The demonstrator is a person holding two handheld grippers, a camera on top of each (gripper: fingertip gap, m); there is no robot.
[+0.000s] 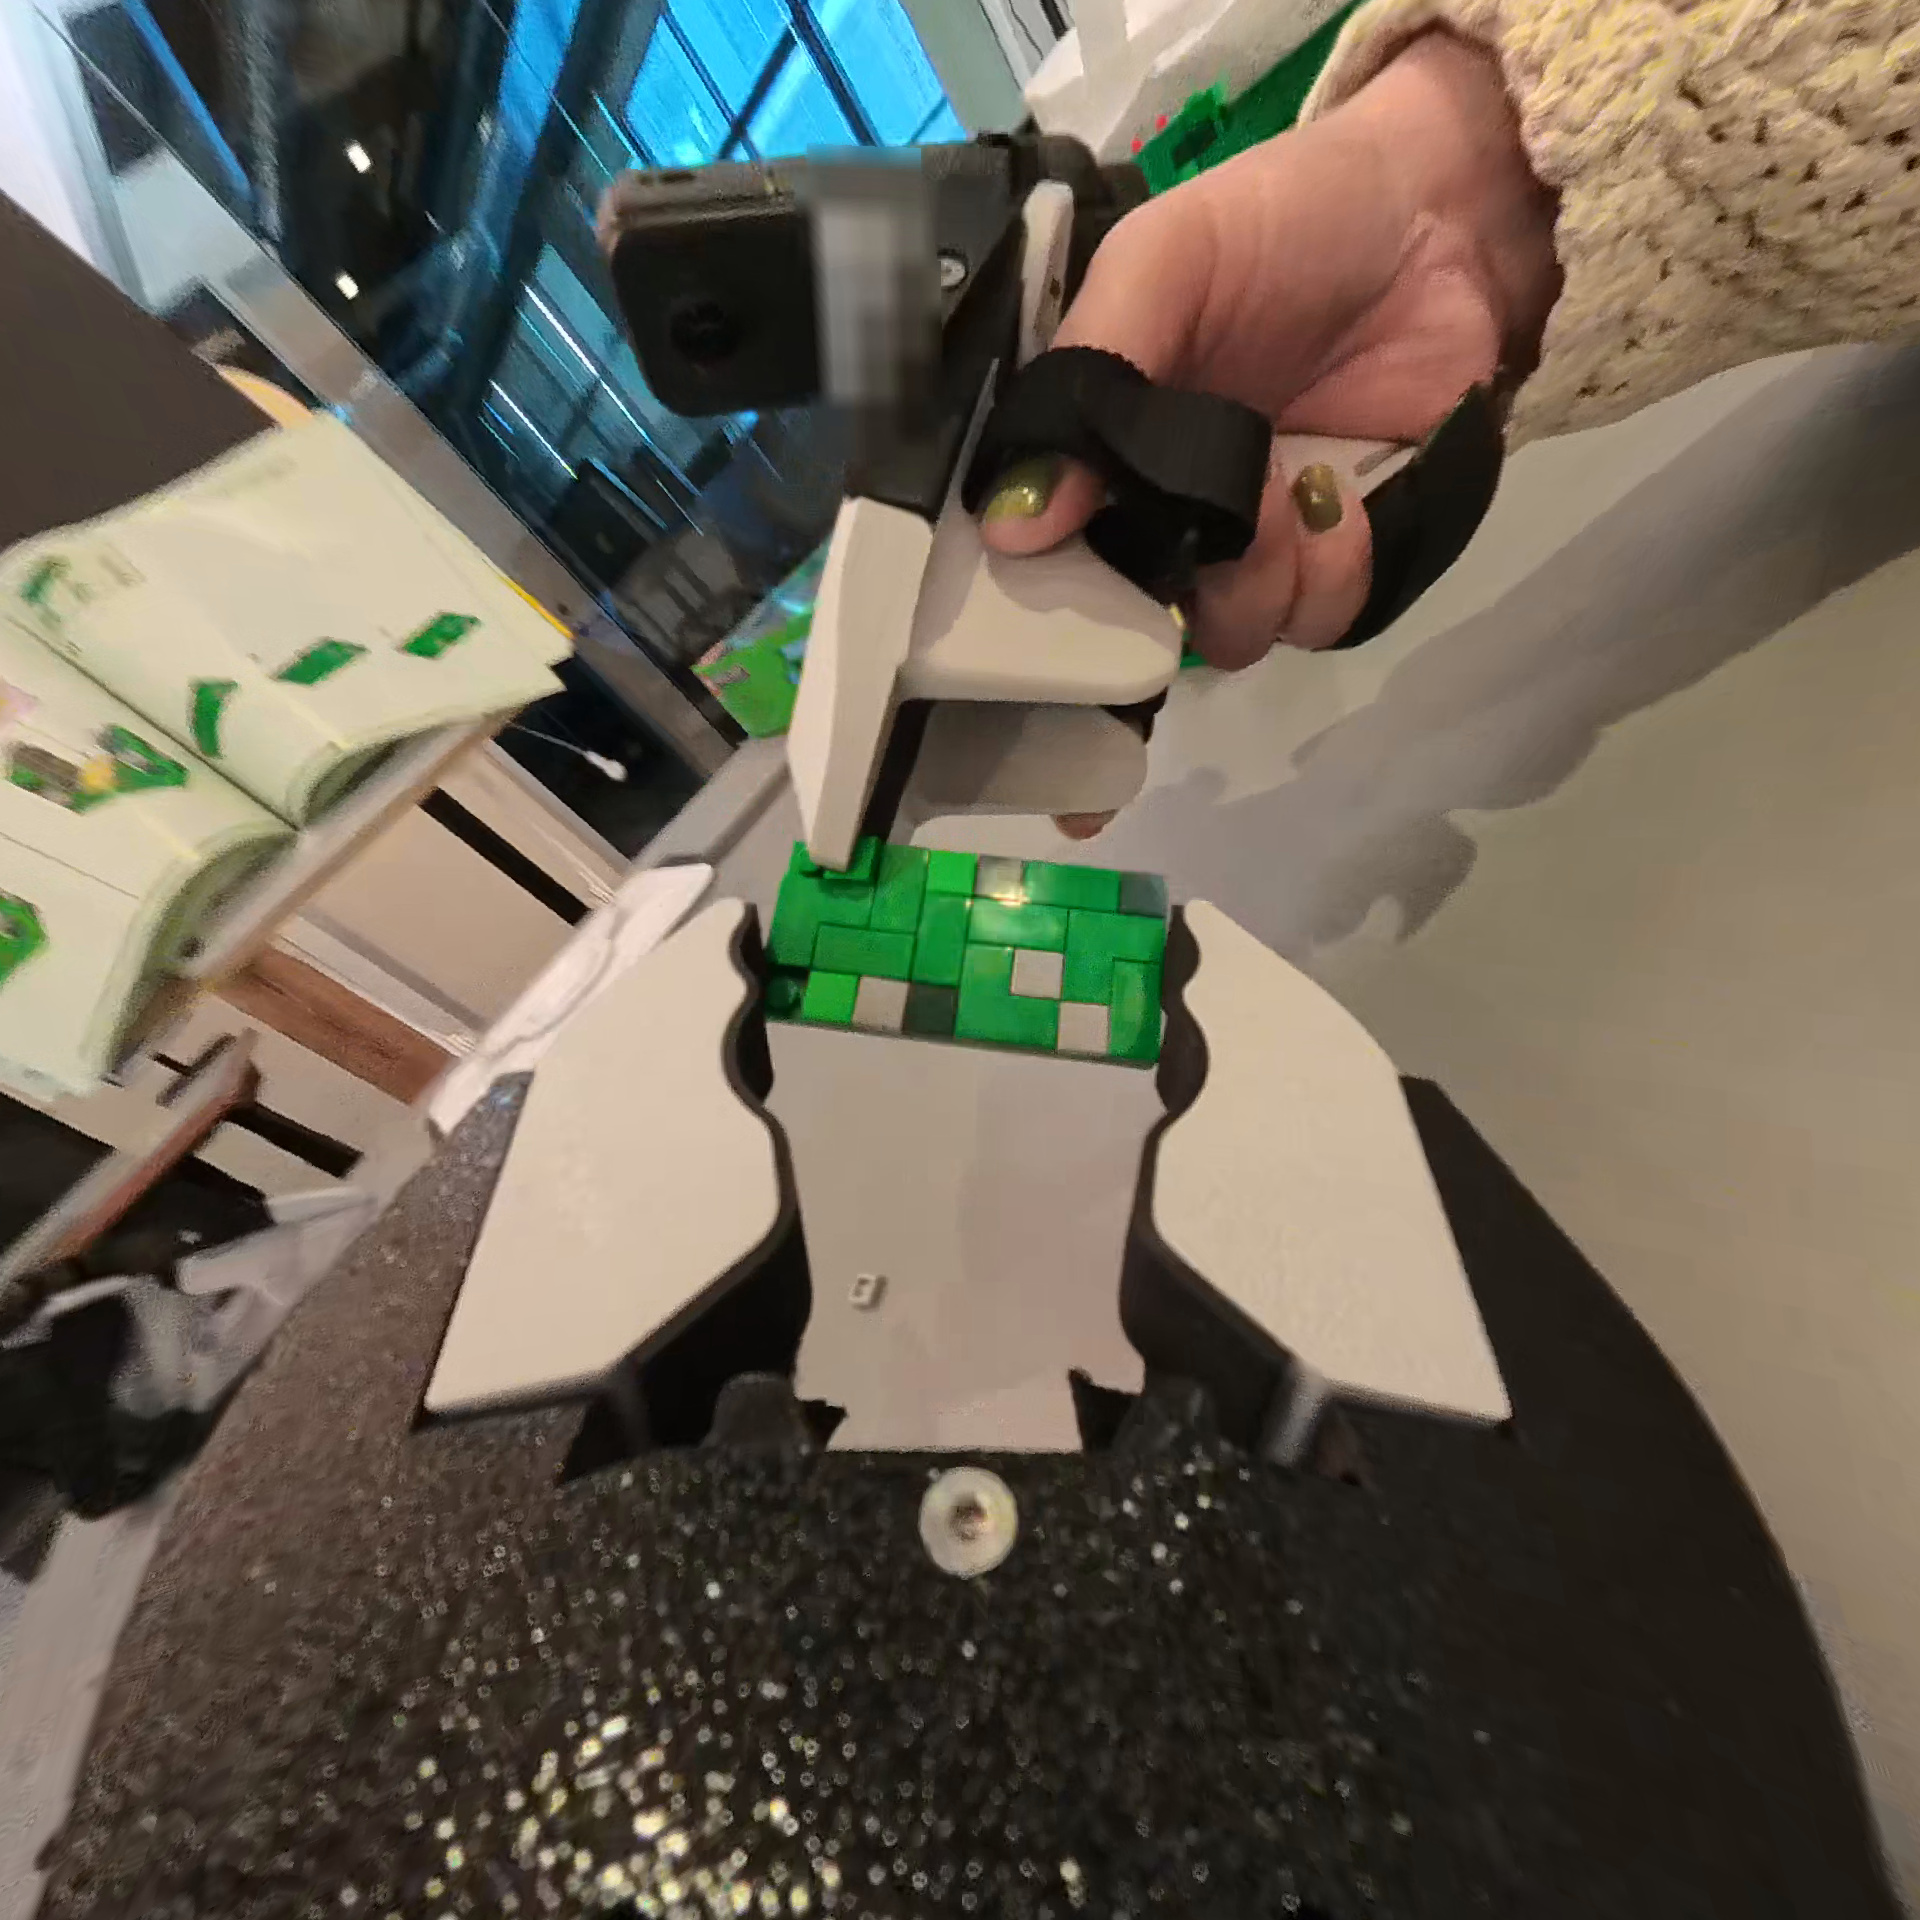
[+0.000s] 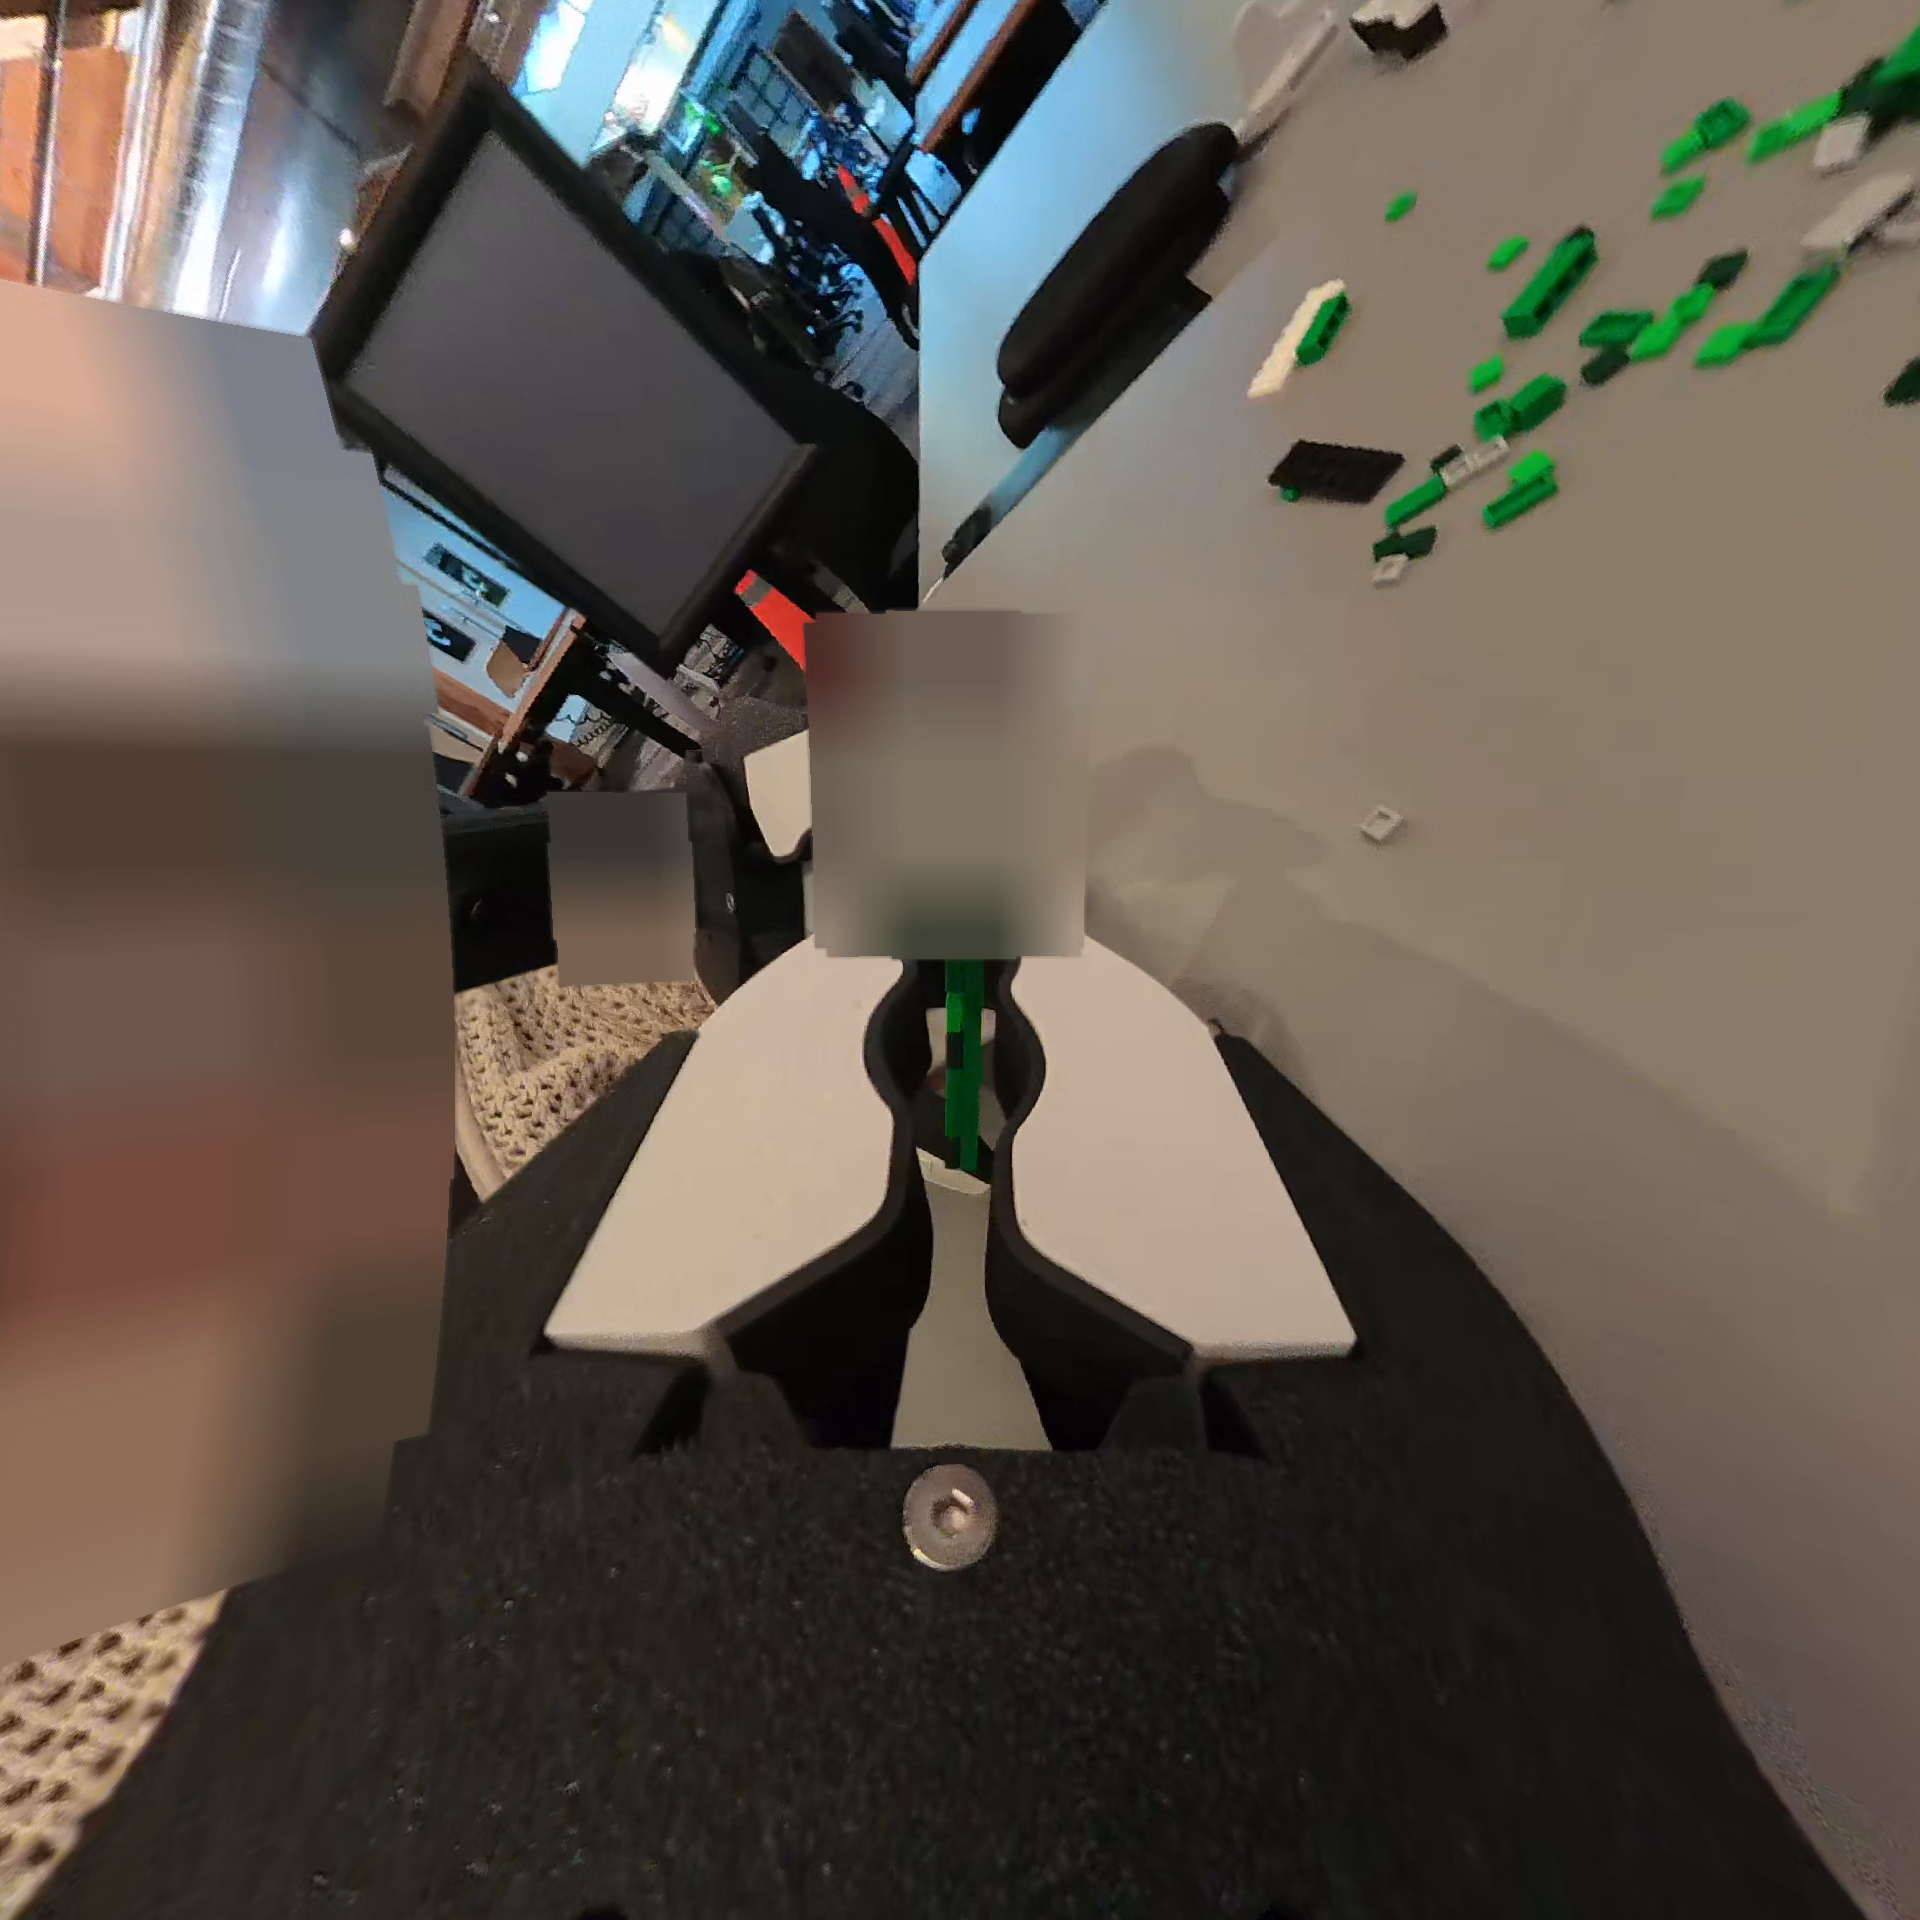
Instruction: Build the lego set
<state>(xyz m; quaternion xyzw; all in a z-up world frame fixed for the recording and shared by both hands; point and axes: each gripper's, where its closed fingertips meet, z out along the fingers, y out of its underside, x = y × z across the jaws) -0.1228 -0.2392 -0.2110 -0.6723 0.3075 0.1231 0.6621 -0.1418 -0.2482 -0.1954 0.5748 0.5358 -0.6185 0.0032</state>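
white table (image 1: 1662,1039) carries everything; open instruction booklet (image 1: 239,665) sits on a stand at its left edge. dark monitor (image 2: 561,384) stands beyond the table. loose bricks (image 2: 1538,395), mostly green with some grey and black, lie scattered on the table well apart from the work. green tiled plate (image 1: 966,966), with grey and dark green squares, is held above the table. left gripper (image 1: 966,982) is clamped on the plate's two side edges. right gripper (image 2: 961,1049) pinches the plate's far left corner, jaws nearly together, plate seen edge-on between them. one tiny grey piece (image 1: 864,1290) lies on the table under the left gripper.
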